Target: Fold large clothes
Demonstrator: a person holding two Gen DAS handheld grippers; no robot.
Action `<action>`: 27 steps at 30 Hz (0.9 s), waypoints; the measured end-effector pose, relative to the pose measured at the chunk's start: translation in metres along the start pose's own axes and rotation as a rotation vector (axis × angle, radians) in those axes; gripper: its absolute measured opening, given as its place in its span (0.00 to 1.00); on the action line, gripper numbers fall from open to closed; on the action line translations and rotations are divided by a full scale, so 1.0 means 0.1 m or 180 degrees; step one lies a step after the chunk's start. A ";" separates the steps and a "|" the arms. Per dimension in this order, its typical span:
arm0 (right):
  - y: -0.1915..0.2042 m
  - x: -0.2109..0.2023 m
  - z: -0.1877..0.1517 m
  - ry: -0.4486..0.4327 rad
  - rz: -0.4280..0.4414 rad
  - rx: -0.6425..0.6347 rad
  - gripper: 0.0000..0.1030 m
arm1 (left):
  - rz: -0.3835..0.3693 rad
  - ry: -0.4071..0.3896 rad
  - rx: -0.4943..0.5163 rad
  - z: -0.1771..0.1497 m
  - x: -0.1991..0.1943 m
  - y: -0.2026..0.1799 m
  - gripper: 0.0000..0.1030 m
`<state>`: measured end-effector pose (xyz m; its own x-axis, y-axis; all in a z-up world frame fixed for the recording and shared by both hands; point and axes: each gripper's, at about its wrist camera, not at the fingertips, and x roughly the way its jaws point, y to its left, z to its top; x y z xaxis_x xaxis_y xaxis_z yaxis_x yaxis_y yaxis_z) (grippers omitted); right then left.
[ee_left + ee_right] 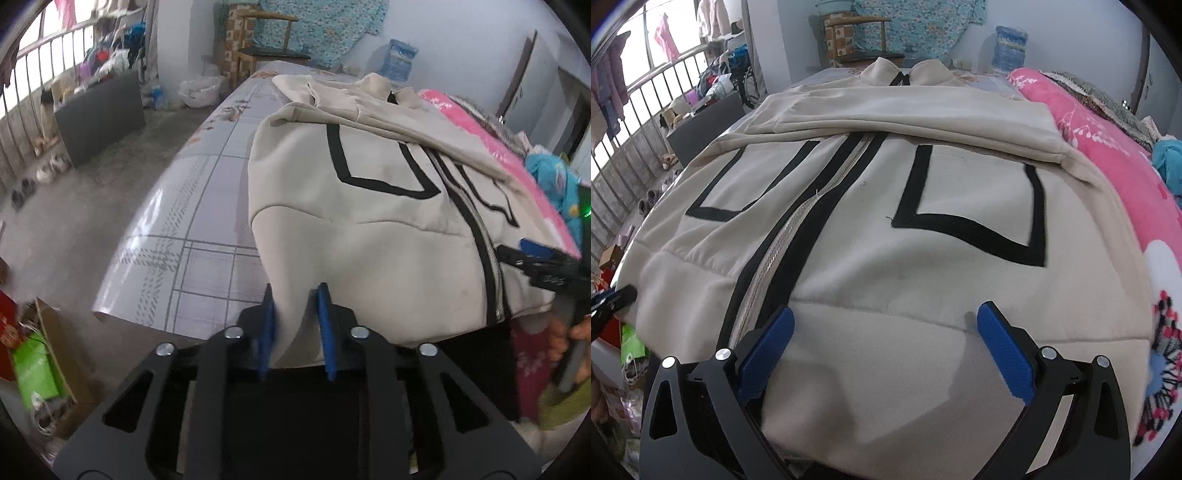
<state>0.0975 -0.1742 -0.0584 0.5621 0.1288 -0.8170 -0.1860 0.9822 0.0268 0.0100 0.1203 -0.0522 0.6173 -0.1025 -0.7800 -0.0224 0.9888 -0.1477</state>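
A cream zip-up jacket [369, 206] with black trim lies flat on the bed, front up, both sleeves folded across its chest. In the left wrist view my left gripper [295, 299] is at the jacket's bottom left corner, and the hem fabric fills the gap between its blue pads [267, 325]. The same jacket [886, 258] fills the right wrist view. My right gripper [886, 325] hovers over the bottom hem just right of the zipper [783, 251], jaws wide apart, with the cloth lying flat under them. The right gripper [535, 266] also shows at the left view's right edge.
The bed's grey checked sheet [207, 206] is bare to the left of the jacket. A pink flowered quilt [1115, 155] lies along the right side. A wooden chair [266, 40] stands at the far end. Boxes and a green bag [33, 369] sit on the floor at left.
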 end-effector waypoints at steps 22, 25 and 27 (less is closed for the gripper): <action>-1.11 -0.69 -0.60 0.0052 -0.0715 0.0973 0.38 | 0.0005 0.0068 0.0145 0.05 0.02 0.00 0.16; -1.10 -0.67 -0.71 0.0110 -0.0587 0.1048 0.24 | 0.0040 0.0058 0.0170 0.04 0.03 -0.02 0.17; -1.06 -0.66 -0.76 0.0097 -0.0615 0.1024 0.21 | 0.0079 0.0021 0.0186 0.02 0.03 -0.04 0.17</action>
<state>0.0182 -0.2969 -0.0510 0.5369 -0.0626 -0.8413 0.1865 0.9814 0.0459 0.0135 0.1159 -0.0522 0.6120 -0.0784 -0.7870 0.0084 0.9957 -0.0927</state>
